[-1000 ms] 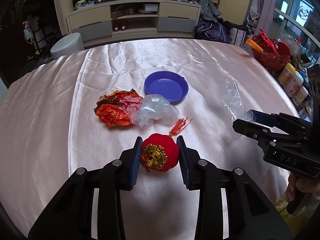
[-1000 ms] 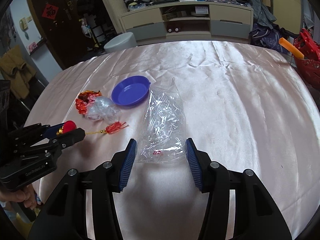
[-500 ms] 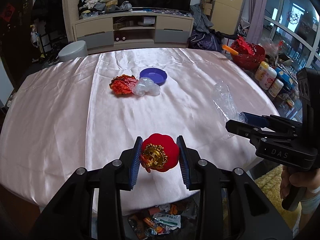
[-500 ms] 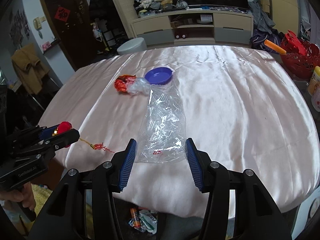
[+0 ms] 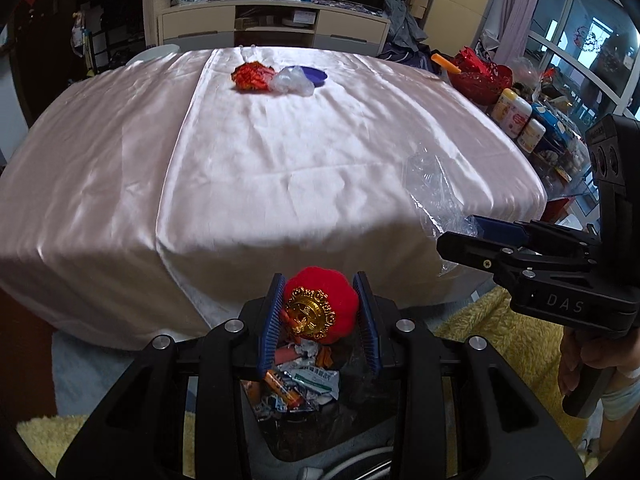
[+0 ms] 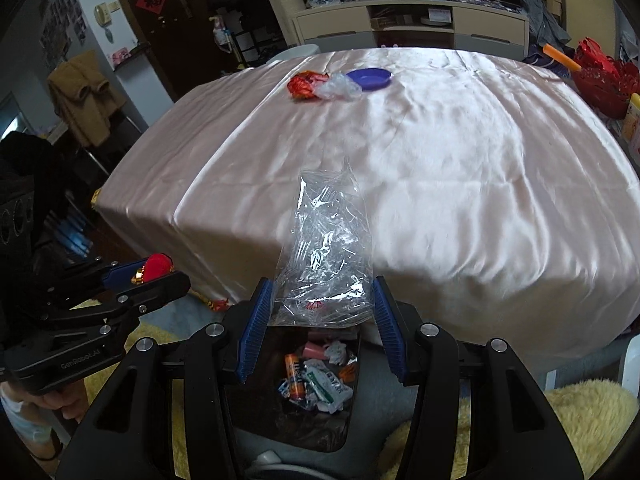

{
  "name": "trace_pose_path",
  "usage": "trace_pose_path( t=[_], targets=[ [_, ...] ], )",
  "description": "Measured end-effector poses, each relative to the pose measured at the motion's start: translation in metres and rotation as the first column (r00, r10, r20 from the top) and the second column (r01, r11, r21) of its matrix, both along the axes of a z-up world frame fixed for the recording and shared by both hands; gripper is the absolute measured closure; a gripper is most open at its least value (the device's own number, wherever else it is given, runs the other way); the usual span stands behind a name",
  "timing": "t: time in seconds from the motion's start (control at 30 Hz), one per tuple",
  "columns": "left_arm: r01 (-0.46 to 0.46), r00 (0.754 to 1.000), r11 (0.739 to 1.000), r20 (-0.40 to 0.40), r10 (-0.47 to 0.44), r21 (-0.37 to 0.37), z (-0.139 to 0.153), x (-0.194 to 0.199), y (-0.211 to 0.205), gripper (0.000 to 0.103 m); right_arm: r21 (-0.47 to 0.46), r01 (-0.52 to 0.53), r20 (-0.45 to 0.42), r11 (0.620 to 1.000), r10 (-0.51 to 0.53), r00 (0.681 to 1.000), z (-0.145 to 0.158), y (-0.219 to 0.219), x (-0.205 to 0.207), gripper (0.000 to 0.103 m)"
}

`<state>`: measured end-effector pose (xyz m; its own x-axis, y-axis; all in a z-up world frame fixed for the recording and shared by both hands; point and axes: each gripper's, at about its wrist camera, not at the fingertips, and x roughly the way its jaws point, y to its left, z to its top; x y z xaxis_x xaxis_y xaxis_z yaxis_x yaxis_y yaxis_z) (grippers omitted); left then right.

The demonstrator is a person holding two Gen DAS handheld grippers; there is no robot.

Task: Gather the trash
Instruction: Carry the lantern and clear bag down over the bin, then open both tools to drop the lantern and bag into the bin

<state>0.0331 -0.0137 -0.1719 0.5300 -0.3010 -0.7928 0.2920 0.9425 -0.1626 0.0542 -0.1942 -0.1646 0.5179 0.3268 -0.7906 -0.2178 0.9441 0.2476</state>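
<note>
view: pink-clothed table (image 5: 248, 152) has slid away ahead of both jaws; open trash bin (image 6: 316, 384) now sits below them | left gripper (image 5: 318, 312): jaws clamped on red lantern ornament (image 5: 320, 306), above the bin | right gripper (image 6: 320, 312): jaws clamped on clear plastic bag (image 6: 324, 256), also above the bin | meaning: both pieces look ready to drop | left behind: red foil wrapper (image 5: 252, 75), far ahead.

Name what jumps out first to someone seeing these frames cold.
The red lantern ornament with a gold cap, clamped in the left gripper above a trash bin of wrappers. Next, the clear plastic bag between the right gripper's pads over the same bin. Far back on the pink satin tablecloth lie a crumpled red wrapper and a blue plate.
</note>
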Motion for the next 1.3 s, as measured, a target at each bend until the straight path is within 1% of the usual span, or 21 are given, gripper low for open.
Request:
trace_pose_path(
  t=[0.1, 0.17, 0.37, 0.47, 0.53, 0.73, 0.87, 0.9, 1.0, 1.07, 1.1, 1.13, 1.2, 1.3],
  targets=[
    [-0.009, 0.999, 1.0, -0.034, 0.009, 0.011, -0.02, -0.012, 0.004, 0.07, -0.001, -0.021, -0.024, 1.0, 0.021, 0.999, -0.015, 0.006, -0.013, 0.051],
    [-0.012, 0.998, 1.0, -0.06, 0.013, 0.017, -0.034, -0.018, 0.005, 0.07, -0.019, -0.026, -0.037, 0.999, 0.026, 0.999, -0.026, 0.01, -0.019, 0.051],
    [-0.015, 0.99, 1.0, -0.14, 0.017, 0.012, -0.075, -0.034, 0.003, 0.07, -0.015, -0.043, -0.106, 0.999, 0.041, 0.994, -0.061, 0.019, -0.029, 0.051],
    [-0.009, 0.985, 0.999, -0.171, 0.017, 0.047, -0.091, -0.038, -0.001, 0.07, -0.013, -0.054, -0.156, 0.998, 0.051, 0.986, -0.08, 0.023, -0.032, 0.051],
    [-0.012, 0.983, 0.997, -0.184, 0.026, 0.075, -0.098, -0.039, -0.003, 0.07, -0.021, -0.055, -0.181, 0.998, 0.05, 0.982, -0.088, 0.024, -0.031, 0.051],
    [-0.039, 0.973, 0.995, -0.223, 0.058, 0.088, -0.11, -0.033, 0.003, 0.07, -0.011, -0.056, -0.194, 0.998, 0.053, 0.98, -0.094, 0.028, -0.028, 0.05],
    [-0.038, 0.971, 0.995, -0.234, 0.059, 0.094, -0.113, -0.031, 0.002, 0.07, 0.004, -0.054, -0.199, 0.999, 0.054, 0.979, -0.096, 0.028, -0.027, 0.048],
    [-0.035, 0.97, 0.994, -0.236, 0.058, 0.1, -0.114, -0.031, 0.002, 0.069, 0.006, -0.052, -0.199, 0.999, 0.052, 0.979, -0.096, 0.026, -0.027, 0.046],
    [-0.033, 0.969, 0.992, -0.237, 0.061, 0.119, -0.116, -0.031, 0.001, 0.058, 0.0, -0.04, -0.204, 0.999, 0.039, 0.978, -0.097, 0.025, -0.026, 0.044],
    [-0.036, 0.969, 0.992, -0.237, 0.064, 0.122, -0.116, -0.031, 0.002, 0.054, 0.003, -0.031, -0.207, 1.0, 0.031, 0.978, -0.097, 0.024, -0.025, 0.038],
    [-0.039, 0.969, 0.992, -0.238, 0.067, 0.121, -0.117, -0.031, 0.002, 0.05, 0.004, -0.026, -0.204, 1.0, 0.027, 0.979, -0.097, 0.023, -0.025, 0.032],
    [-0.041, 0.969, 0.992, -0.239, 0.069, 0.122, -0.117, -0.031, 0.003, 0.048, 0.006, -0.022, -0.2, 1.0, 0.022, 0.98, -0.096, 0.022, -0.025, 0.031],
    [-0.044, 0.968, 0.992, -0.24, 0.073, 0.122, -0.118, -0.03, 0.003, 0.047, 0.016, -0.012, -0.199, 1.0, 0.015, 0.98, -0.096, 0.019, -0.024, 0.031],
    [-0.046, 0.968, 0.992, -0.24, 0.074, 0.121, -0.118, -0.03, 0.003, 0.043, 0.032, 0.008, -0.205, 0.999, -0.001, 0.979, -0.096, 0.013, -0.023, 0.03]
  ],
)
